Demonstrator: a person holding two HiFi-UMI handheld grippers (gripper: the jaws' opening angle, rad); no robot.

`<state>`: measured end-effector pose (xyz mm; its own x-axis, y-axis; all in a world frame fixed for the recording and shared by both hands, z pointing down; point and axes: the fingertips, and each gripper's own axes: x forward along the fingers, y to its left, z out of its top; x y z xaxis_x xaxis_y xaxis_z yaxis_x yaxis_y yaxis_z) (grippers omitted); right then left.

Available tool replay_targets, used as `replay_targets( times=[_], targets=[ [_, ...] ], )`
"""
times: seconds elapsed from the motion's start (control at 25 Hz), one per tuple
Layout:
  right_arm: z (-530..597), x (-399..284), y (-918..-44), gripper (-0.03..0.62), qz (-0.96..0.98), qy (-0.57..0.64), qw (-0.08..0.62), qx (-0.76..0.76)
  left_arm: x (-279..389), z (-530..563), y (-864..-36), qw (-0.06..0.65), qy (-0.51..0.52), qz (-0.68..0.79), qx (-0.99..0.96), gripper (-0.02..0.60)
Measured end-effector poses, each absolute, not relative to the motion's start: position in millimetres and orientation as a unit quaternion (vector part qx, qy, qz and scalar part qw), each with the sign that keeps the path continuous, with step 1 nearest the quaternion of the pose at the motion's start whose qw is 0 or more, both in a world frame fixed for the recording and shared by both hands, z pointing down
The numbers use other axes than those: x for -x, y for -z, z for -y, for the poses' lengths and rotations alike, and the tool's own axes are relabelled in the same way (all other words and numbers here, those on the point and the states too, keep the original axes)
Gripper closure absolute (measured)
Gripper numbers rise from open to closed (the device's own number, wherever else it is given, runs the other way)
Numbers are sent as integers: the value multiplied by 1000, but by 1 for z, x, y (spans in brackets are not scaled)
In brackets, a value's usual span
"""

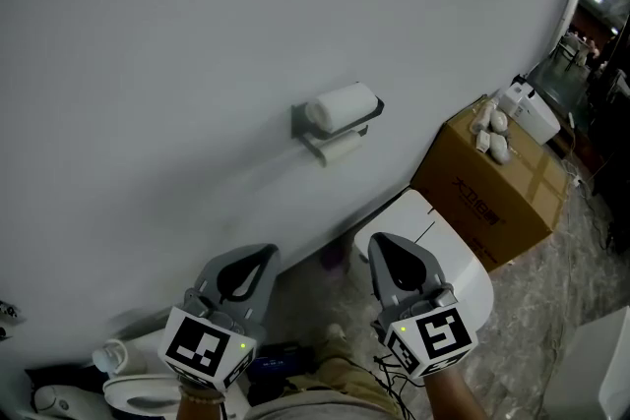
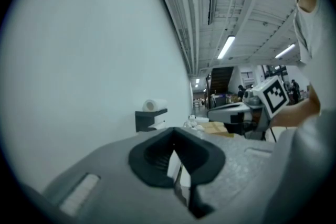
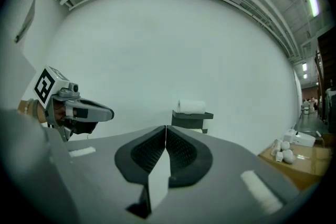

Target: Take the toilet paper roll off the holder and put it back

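Jaws together, left gripper and right gripper point level.

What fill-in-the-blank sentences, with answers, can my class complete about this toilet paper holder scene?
The white toilet paper roll sits on the dark grey holder, which is mounted on the pale ____.
The jaws of the left gripper and the right gripper are both ____, with nothing between them.
On top of the brown cardboard ____ lie small white objects.
Missing words: wall; shut; box.
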<state>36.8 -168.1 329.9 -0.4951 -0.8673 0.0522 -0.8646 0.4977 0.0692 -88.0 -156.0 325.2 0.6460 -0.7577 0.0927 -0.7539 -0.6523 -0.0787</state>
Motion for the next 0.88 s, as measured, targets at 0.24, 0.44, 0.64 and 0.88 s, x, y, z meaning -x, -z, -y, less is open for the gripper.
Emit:
replay_targets(
  times=[0.24, 0.44, 0.64, 0.88],
  targets=[
    [141, -31, -338, 589, 864, 6, 40, -503, 95, 129, -338, 7, 65, -415, 907, 589],
    [127, -28, -346, 588, 864, 1, 44, -502, 100, 118, -346, 7, 76, -417, 906, 589],
    [120, -28, -351, 589, 860, -4, 50, -507, 105, 110, -351, 4, 78, -417, 906, 589],
    [116, -24, -350, 589, 860, -1, 51, -508, 112, 107, -355, -5, 78, -419, 904, 589]
  ],
)
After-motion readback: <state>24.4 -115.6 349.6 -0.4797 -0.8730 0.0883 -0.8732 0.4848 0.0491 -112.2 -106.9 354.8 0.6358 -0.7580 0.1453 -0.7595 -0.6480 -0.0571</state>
